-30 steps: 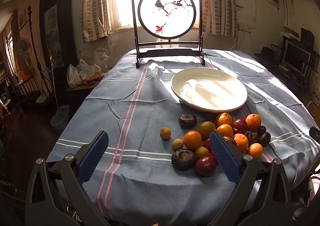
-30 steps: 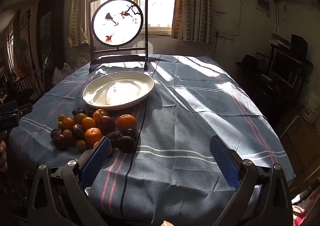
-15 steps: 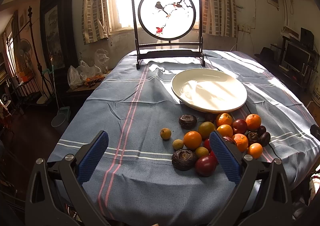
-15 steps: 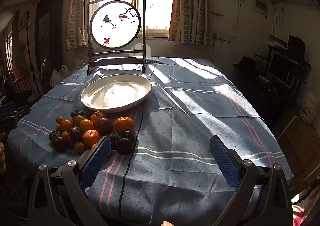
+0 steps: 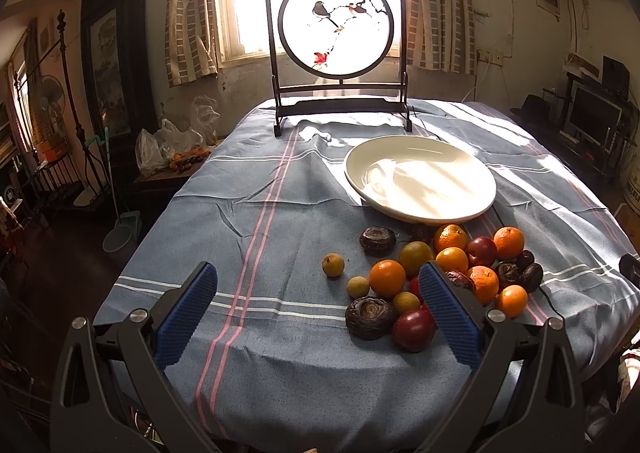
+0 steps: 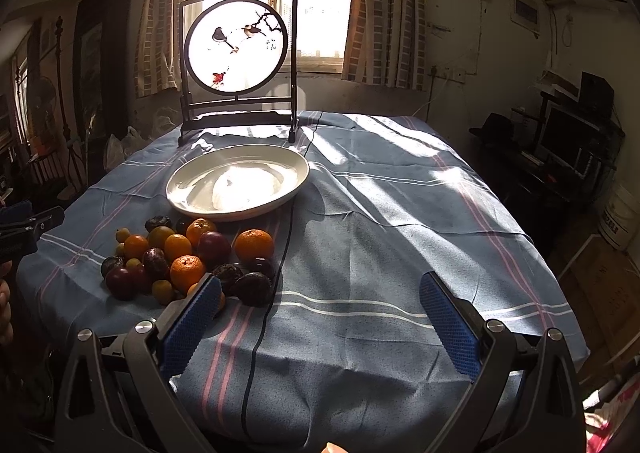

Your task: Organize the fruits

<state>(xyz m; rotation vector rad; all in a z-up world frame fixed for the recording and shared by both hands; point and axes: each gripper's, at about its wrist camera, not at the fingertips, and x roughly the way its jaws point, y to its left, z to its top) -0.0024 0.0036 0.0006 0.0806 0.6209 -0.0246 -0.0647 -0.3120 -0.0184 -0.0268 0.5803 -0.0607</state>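
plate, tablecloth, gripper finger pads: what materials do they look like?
Plate: likely glazed ceramic, white with glossy sun glare. Tablecloth: woven fabric, matte, creased, striped. Left gripper fingers: blue pads, ribbed, probably rubber or soft plastic.

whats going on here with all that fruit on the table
A person holds a gripper in each hand over a table with a blue striped tablecloth. The left gripper and right gripper are both open and empty. A pile of oranges, plums and other fruit lies loose beside an empty white plate. Nothing has been sorted yet.
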